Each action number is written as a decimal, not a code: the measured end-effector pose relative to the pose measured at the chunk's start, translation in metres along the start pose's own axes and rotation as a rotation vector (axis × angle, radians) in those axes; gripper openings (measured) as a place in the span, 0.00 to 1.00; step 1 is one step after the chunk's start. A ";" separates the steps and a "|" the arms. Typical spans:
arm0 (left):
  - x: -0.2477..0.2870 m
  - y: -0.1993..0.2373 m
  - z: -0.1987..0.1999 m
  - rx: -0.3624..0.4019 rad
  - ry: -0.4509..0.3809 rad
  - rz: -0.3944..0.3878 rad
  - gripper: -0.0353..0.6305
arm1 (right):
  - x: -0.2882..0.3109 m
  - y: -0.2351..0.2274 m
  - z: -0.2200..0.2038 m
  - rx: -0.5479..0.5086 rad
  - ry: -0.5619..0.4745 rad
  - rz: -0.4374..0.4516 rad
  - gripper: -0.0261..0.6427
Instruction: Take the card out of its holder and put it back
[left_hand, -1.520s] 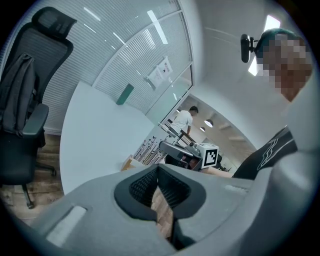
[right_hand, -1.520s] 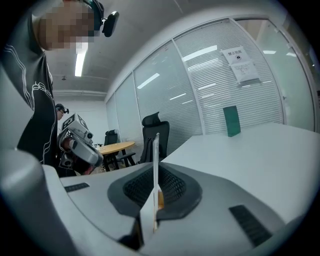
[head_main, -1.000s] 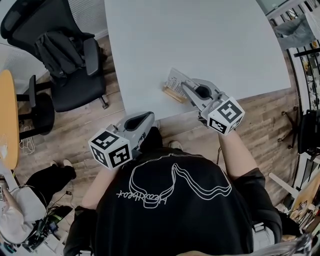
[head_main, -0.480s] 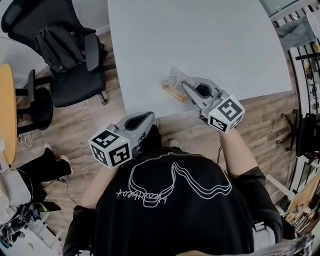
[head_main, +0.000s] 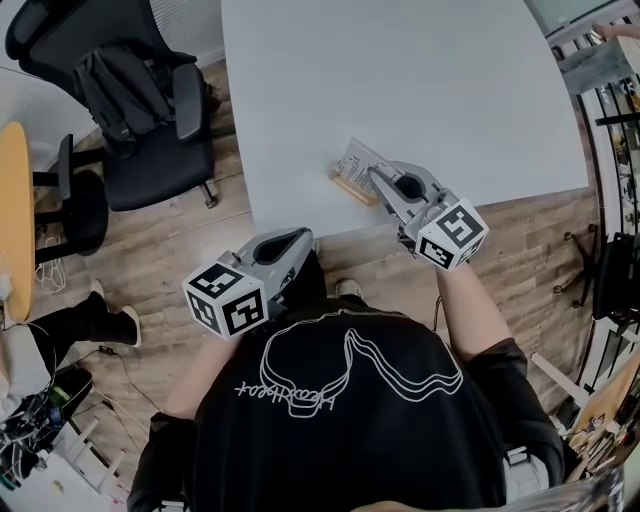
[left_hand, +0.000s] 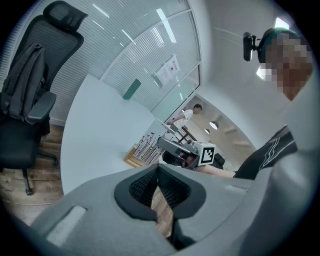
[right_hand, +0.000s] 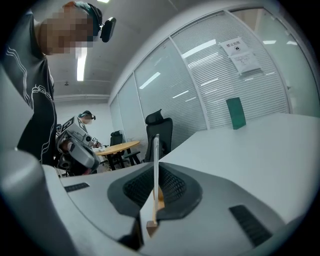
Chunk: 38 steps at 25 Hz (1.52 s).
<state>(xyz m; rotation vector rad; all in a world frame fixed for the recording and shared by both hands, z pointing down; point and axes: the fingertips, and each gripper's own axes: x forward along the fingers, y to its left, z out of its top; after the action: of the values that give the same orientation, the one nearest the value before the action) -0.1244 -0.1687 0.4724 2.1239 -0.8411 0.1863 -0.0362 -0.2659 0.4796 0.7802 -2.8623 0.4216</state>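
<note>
A white printed card (head_main: 354, 160) stands upright in a small wooden holder (head_main: 349, 187) near the front edge of the white table (head_main: 400, 80). My right gripper (head_main: 372, 170) reaches in from the right and is shut on the card. In the right gripper view the card (right_hand: 156, 165) shows edge-on between the pads, with the holder (right_hand: 152, 227) under it. My left gripper (head_main: 300, 238) hangs off the table's front edge over the floor, shut and empty. From the left gripper view (left_hand: 158, 167) the card (left_hand: 147, 148) and the right gripper (left_hand: 175, 147) appear ahead.
A black office chair (head_main: 140, 110) with a backpack on it stands left of the table. A round wooden table (head_main: 15, 230) and another person's legs (head_main: 90, 315) are at far left. A green block (right_hand: 235, 113) stands far back on the table. Racks line the right side.
Both grippers hold their places, the right one still on the card. The person at the left edge has shifted their legs and moved partly out of view.
</note>
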 end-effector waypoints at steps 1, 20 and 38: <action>0.000 0.001 0.000 -0.003 -0.001 0.002 0.07 | 0.001 0.000 -0.003 0.000 0.008 -0.002 0.08; -0.006 0.002 -0.011 -0.042 -0.055 0.041 0.07 | 0.000 -0.006 -0.022 0.047 0.050 -0.066 0.18; -0.060 -0.125 -0.009 0.145 -0.280 0.040 0.07 | -0.133 0.110 0.066 0.017 -0.121 0.038 0.05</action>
<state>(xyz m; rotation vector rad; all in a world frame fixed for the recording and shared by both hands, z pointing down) -0.0906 -0.0777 0.3736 2.3041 -1.0604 -0.0327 0.0168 -0.1323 0.3633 0.7806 -2.9942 0.4183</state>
